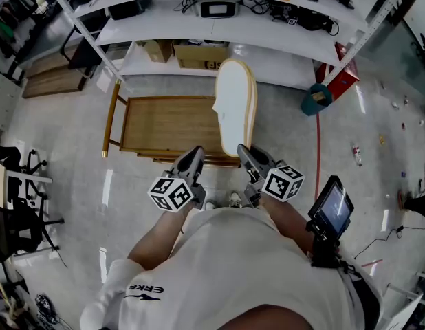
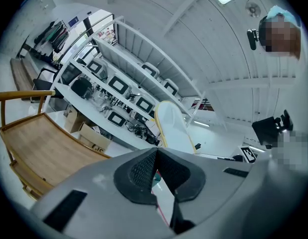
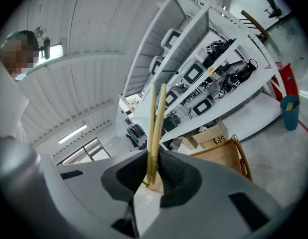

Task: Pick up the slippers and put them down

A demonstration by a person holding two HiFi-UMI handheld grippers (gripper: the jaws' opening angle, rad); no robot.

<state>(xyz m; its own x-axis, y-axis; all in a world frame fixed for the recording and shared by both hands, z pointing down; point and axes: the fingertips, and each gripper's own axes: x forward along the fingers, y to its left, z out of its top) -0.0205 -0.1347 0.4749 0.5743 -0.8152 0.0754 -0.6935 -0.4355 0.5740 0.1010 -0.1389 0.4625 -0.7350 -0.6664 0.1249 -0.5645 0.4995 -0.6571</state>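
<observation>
**Handling properties.** The slippers [image 1: 234,105] appear to be a thin, flat pair with white faces and tan rims. Judge them light and flexible, and likely to sag or swing when held by one end only. The material looks matte, so slipping out of the pads is a low risk. Two slippers pressed together can still slide against each other. Take hold across both rims at one end, deep in the pads, so that a single pinch traps both.

**Gripper state.** The right gripper [image 1: 244,154] is clamped on the slippers. Its own view shows two tan edges side by side between the pads, which stand only a narrow way apart. The left gripper [image 1: 195,155] has its jaws closed tip to tip, with nothing between them.

**Position.**
- The slippers project forward from the right gripper, with the pinched end in the pads and the free end well beyond them.
- In the head view they hang in the air over the right end of the table [image 1: 157,126], and they appear not to touch it.
- Their white face is turned toward the left gripper, which sits just beside them and apart from them.
- The shelves [image 1: 219,33] stand behind the table.
</observation>
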